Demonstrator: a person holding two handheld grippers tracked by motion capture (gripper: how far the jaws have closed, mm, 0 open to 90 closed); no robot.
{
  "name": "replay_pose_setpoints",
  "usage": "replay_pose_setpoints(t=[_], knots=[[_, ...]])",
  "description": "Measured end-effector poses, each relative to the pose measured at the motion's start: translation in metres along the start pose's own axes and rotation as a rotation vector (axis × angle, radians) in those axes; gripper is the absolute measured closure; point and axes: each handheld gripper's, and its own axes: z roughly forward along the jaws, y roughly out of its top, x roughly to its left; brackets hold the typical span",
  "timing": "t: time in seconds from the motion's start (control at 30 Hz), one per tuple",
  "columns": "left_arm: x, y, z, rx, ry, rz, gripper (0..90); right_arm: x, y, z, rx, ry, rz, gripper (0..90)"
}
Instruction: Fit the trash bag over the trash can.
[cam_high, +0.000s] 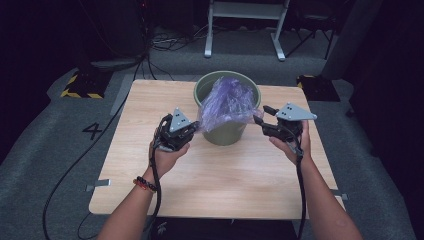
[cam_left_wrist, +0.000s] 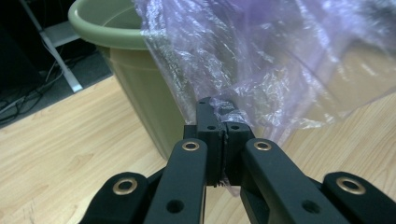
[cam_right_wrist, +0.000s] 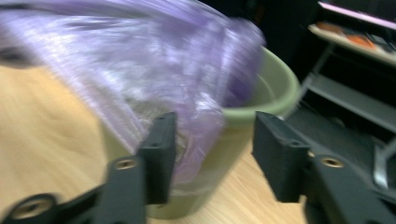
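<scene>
A green plastic bucket stands on the far middle of the wooden table. A crumpled, see-through purple bag lies over its mouth and hangs down its front. At the bucket's left side my left gripper is shut on the bag's lower edge; in the left gripper view the film is pinched between the closed pads beside the bucket wall. My right gripper is open at the bucket's right side. In the blurred right gripper view the bag hangs partly in the gap, against the rim.
The table's near half lies bare in front of the two forearms. Beyond the table, on the grey floor, are a white metal frame, cables, a yellow-and-black striped base and a painted number 4.
</scene>
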Motion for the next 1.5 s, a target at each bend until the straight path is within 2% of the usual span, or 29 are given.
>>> replay_pose_setpoints(t=[0.1, 0.2, 0.3, 0.37, 0.43, 0.5, 0.6, 0.63, 0.67, 0.77, 0.87, 0.97, 1.03, 1.07, 1.13, 1.2, 1.23, 1.27, 1.33, 1.4, 1.5], knots=[[-0.003, 0.004, 0.001, 0.005, 0.003, 0.021, 89.0, 0.014, 0.010, -0.005, -0.023, 0.000, -0.100, 33.4], [-0.003, 0.008, 0.001, 0.006, 0.003, 0.037, 89.0, 0.026, 0.022, -0.009, -0.044, 0.005, -0.163, 32.3], [-0.003, 0.010, -0.001, 0.009, 0.012, 0.051, 89.1, 0.035, 0.032, -0.006, -0.014, -0.018, -0.232, 36.0], [-0.002, 0.011, -0.003, 0.020, 0.014, 0.073, 89.1, 0.036, 0.036, -0.002, 0.024, -0.022, -0.268, 46.3], [-0.002, 0.012, -0.005, 0.031, 0.016, 0.090, 89.0, 0.033, 0.037, 0.001, 0.040, -0.031, -0.252, 49.1], [-0.002, 0.011, -0.006, 0.038, 0.017, 0.105, 88.9, 0.029, 0.038, 0.000, 0.034, -0.035, -0.232, 50.5], [-0.003, 0.010, -0.007, 0.045, 0.021, 0.120, 88.1, 0.024, 0.040, -0.003, 0.029, -0.089, -0.219, 43.0], [-0.004, 0.010, -0.007, 0.044, 0.019, 0.117, 87.0, 0.023, 0.040, -0.003, 0.025, -0.091, -0.215, 40.7], [-0.004, 0.010, -0.007, 0.044, 0.018, 0.116, 85.7, 0.022, 0.041, -0.004, 0.024, -0.080, -0.212, 39.7], [-0.007, 0.010, -0.005, 0.038, 0.019, 0.121, 83.6, 0.027, 0.043, -0.003, 0.017, -0.033, -0.246, 38.1], [-0.007, 0.011, -0.004, 0.022, 0.019, 0.118, 80.5, 0.031, 0.047, 0.002, 0.047, -0.028, -0.272, 40.6], [-0.006, 0.010, -0.005, 0.011, 0.007, 0.102, 75.2, 0.024, 0.043, 0.012, 0.119, -0.006, -0.255, 48.8], [-0.004, 0.010, -0.006, 0.004, 0.013, 0.094, 69.7, 0.016, 0.038, 0.017, 0.148, 0.030, -0.220, 61.9], [-0.003, 0.009, -0.006, -0.009, 0.005, 0.076, 64.3, 0.013, 0.035, 0.019, 0.156, 0.040, -0.209, 64.5], [-0.002, 0.007, -0.008, -0.031, 0.003, 0.038, 52.4, 0.010, 0.031, 0.019, 0.144, 0.052, -0.194, 79.7], [-0.002, 0.004, -0.008, -0.049, -0.018, -0.012, 39.0, 0.008, 0.029, 0.016, 0.118, 0.078, -0.170, 88.3], [-0.002, 0.002, -0.007, -0.047, -0.040, -0.030, 31.8, 0.008, 0.029, 0.014, 0.098, 0.091, -0.158, 90.0], [-0.003, 0.000, -0.006, -0.050, -0.067, -0.047, 28.9, 0.008, 0.029, 0.013, 0.087, 0.101, -0.150, 90.0], [-0.006, -0.002, -0.004, -0.042, -0.093, -0.053, 26.6, 0.008, 0.029, 0.012, 0.070, 0.120, -0.133, 90.0], [-0.010, -0.002, 0.000, -0.028, -0.107, -0.049, 26.1, 0.011, 0.030, 0.011, 0.056, 0.134, -0.128, 90.0], [-0.015, 0.000, 0.006, 0.003, -0.087, -0.033, 33.2, 0.015, 0.033, 0.009, 0.032, 0.153, -0.127, 90.0]])
